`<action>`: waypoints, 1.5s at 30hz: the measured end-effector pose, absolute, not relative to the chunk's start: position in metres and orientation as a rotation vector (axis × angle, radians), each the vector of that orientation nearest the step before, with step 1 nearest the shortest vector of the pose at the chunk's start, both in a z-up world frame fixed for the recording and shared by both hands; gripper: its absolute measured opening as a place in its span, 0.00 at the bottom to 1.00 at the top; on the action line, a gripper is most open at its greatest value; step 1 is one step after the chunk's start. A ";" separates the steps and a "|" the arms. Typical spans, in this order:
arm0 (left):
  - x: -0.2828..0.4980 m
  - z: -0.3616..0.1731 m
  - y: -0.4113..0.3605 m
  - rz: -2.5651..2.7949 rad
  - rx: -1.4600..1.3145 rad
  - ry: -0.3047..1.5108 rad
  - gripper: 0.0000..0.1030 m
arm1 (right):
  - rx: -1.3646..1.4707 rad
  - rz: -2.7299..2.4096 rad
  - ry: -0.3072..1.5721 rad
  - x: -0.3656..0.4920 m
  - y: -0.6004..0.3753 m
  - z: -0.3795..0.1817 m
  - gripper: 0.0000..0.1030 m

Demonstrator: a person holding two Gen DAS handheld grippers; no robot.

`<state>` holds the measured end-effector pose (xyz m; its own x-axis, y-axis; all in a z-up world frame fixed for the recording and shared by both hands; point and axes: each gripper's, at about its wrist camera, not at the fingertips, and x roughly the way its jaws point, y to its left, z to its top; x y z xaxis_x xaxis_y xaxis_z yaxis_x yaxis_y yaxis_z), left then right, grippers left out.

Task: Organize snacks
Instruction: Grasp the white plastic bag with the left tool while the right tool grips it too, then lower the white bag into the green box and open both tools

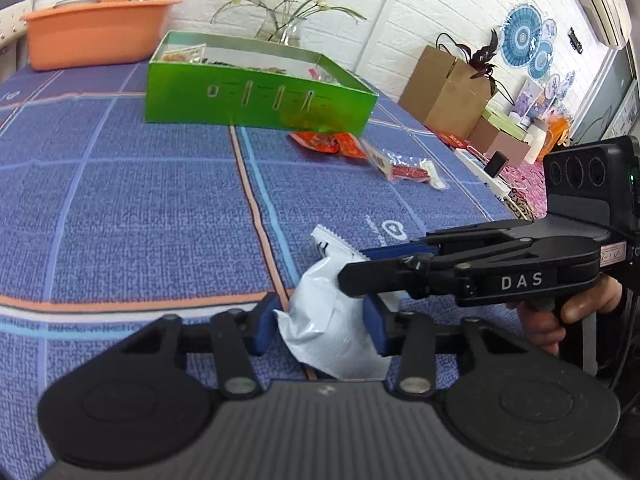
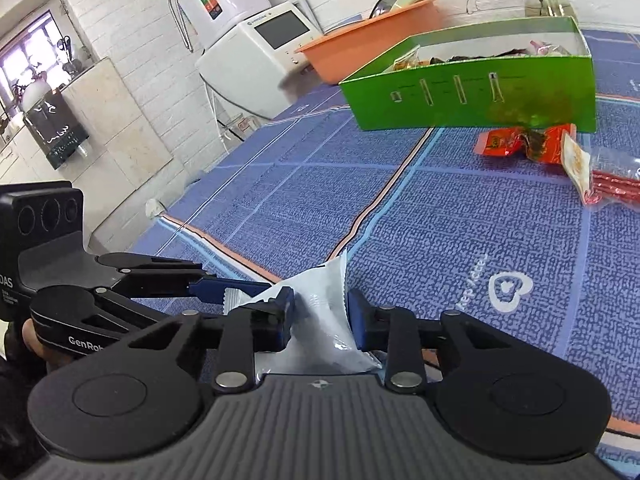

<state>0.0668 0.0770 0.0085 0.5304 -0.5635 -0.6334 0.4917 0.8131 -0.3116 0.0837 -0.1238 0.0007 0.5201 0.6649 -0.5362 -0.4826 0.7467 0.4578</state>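
Left wrist view: white packet (image 1: 328,316), crinkled glossy film with serrated end seal, long axis running away toward the green box (image 1: 260,92); left gripper (image 1: 320,330) pads press its sides, right gripper (image 1: 356,268) clamps its far end.

Right wrist view: same packet (image 2: 320,320) pinched between blue pads, above the woven blue tablecloth (image 2: 480,220) near its front edge.

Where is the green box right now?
In the left wrist view the green box sits far back on the blue cloth, before the orange basin, red snacks at its right corner.
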 end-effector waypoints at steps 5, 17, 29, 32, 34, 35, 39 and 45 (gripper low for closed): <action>0.073 0.016 0.072 -0.626 -0.057 0.754 0.36 | 0.243 0.685 0.718 0.089 -0.122 0.008 0.48; 0.096 0.056 0.090 -0.550 -0.034 0.553 0.34 | 0.283 0.679 0.597 0.128 -0.111 0.043 0.47; 0.217 0.116 0.088 -0.499 -0.185 0.372 0.31 | 0.038 0.547 0.227 0.200 -0.105 0.108 0.42; 0.246 0.107 0.062 -0.491 -0.169 0.364 0.32 | 0.110 0.467 0.236 0.217 -0.127 0.093 0.38; 0.259 0.097 0.041 -0.486 -0.120 0.371 0.31 | 0.192 0.431 0.264 0.229 -0.144 0.080 0.36; 0.264 0.091 0.031 -0.481 -0.086 0.373 0.31 | 0.242 0.421 0.287 0.236 -0.153 0.074 0.36; 0.280 0.067 0.007 -0.478 -0.021 0.396 0.32 | 0.416 0.374 0.345 0.257 -0.182 0.049 0.36; 0.297 0.052 0.011 -0.368 -0.020 0.398 0.49 | 0.475 0.294 0.299 0.261 -0.200 0.035 0.74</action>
